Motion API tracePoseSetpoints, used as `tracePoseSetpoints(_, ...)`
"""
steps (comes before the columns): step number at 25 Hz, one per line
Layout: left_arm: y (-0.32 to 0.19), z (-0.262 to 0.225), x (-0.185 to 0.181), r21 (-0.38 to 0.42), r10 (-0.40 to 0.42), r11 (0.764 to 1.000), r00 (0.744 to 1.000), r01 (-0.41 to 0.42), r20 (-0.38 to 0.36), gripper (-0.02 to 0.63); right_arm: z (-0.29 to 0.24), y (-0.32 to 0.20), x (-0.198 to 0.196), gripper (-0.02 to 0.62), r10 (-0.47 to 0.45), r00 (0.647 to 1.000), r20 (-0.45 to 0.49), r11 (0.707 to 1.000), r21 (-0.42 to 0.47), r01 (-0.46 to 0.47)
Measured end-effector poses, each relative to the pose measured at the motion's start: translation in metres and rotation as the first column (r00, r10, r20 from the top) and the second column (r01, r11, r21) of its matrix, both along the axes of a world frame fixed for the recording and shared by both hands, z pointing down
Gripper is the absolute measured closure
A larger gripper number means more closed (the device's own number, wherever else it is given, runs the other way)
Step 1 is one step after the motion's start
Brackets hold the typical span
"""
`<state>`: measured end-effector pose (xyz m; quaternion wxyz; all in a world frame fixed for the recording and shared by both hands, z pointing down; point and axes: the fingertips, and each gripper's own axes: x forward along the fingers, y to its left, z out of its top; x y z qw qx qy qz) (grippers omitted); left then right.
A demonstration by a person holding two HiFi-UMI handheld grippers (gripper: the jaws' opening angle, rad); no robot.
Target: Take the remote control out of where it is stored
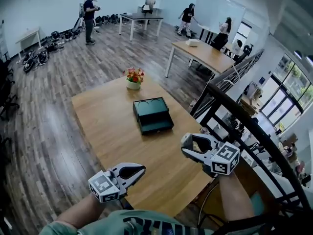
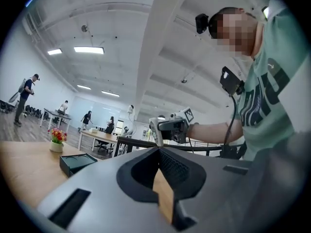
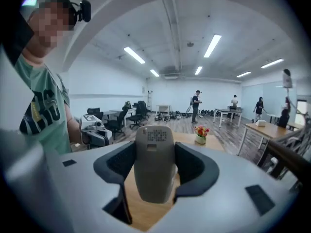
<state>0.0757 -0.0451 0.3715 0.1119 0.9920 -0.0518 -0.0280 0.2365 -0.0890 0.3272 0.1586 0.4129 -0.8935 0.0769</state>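
A grey remote control (image 3: 154,161) stands upright between the jaws of my right gripper (image 3: 154,147), which is shut on it. In the head view that gripper (image 1: 191,148) hovers above the near right edge of the wooden table (image 1: 112,131) with the remote (image 1: 198,146) in it. A dark green storage box (image 1: 152,114) sits in the middle of the table, well beyond both grippers. My left gripper (image 1: 141,169) hangs at the table's near edge, its jaws meeting at the tips with nothing between them. In the left gripper view the box (image 2: 77,162) lies to the left.
A small white pot of flowers (image 1: 134,77) stands at the table's far side, behind the box. A black metal railing (image 1: 244,126) runs close along the right. Other tables (image 1: 205,55), office chairs and several people are farther off in the room.
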Motion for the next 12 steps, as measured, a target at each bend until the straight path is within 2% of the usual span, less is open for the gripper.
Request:
tracePoseSetpoints(3,0.068,-0.021,-0.003,-0.047,-0.042,0.998,0.999,0.040,-0.030,0.603,-0.009,0.088,0.003,0.331,0.024,0.988,0.152,0.999,0.037,-0.030)
tracePoseSetpoints(7,0.143,-0.024,-0.008,-0.091,-0.067,0.994,0.997,0.064,-0.027,0.603,-0.018,0.186,0.010,0.331,0.055,0.941,0.333,0.995,0.058,-0.078)
tracePoseSetpoints(12,0.194,-0.042,-0.024,-0.097,-0.111,0.990,0.993,0.106,-0.049,0.604,-0.032,0.277,0.021,0.331,0.045,0.830,0.555,0.988,0.098,-0.119)
